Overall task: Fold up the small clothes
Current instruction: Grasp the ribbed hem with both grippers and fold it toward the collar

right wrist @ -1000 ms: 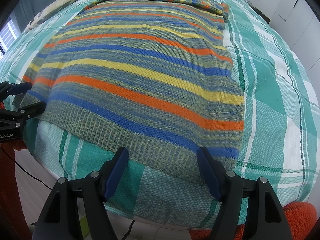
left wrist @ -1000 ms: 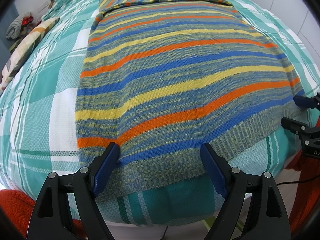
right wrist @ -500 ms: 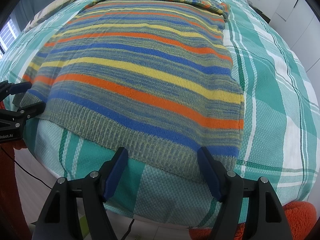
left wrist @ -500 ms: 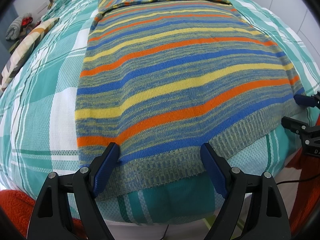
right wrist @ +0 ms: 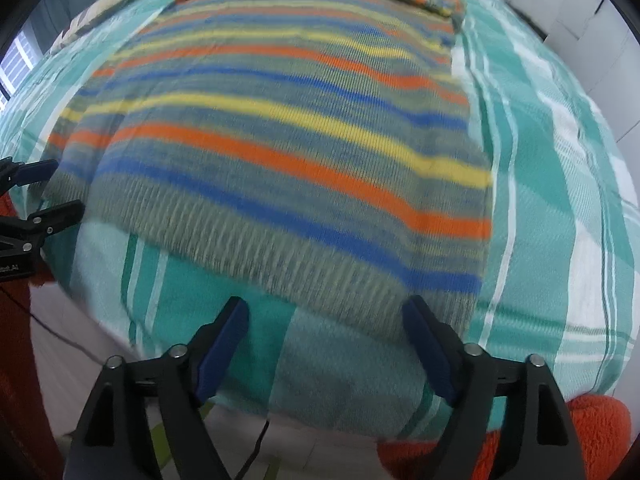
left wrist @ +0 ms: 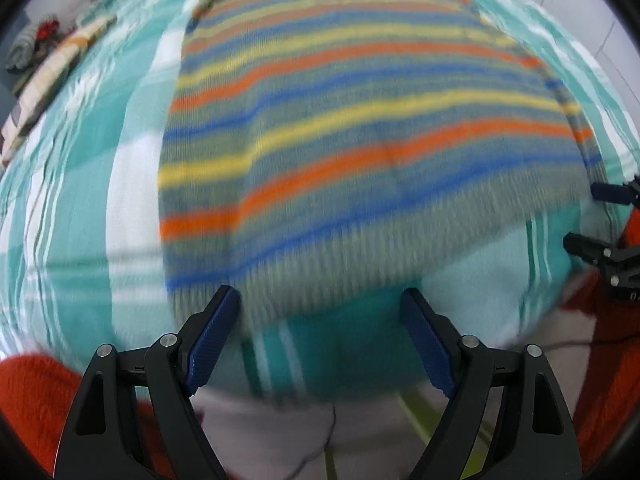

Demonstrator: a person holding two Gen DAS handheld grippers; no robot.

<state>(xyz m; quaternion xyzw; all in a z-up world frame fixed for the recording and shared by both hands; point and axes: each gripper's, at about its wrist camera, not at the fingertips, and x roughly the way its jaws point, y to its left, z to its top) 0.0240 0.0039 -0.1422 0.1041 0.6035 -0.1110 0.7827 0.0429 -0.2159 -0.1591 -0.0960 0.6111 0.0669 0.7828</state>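
Observation:
A striped knit sweater (left wrist: 360, 128) in blue, orange, yellow and grey lies flat on the bed, its ribbed hem toward me; it also shows in the right wrist view (right wrist: 280, 140). My left gripper (left wrist: 320, 308) is open and empty, just short of the hem's left part. My right gripper (right wrist: 324, 316) is open and empty, just short of the hem's right corner. Each gripper also shows at the edge of the other's view: the right one (left wrist: 600, 216) and the left one (right wrist: 44, 192). Both views are blurred.
The bed has a teal and white plaid cover (right wrist: 560, 160). A pillow (left wrist: 52, 76) and bundled clothes (left wrist: 32, 40) lie at the far left. Orange fuzzy fabric (left wrist: 36, 400) sits below the bed edge, with a cable (right wrist: 256, 452) on the floor.
Both grippers have pulled back from the hem, so their fingers no longer overlap the sweater. The sweater lies as before.

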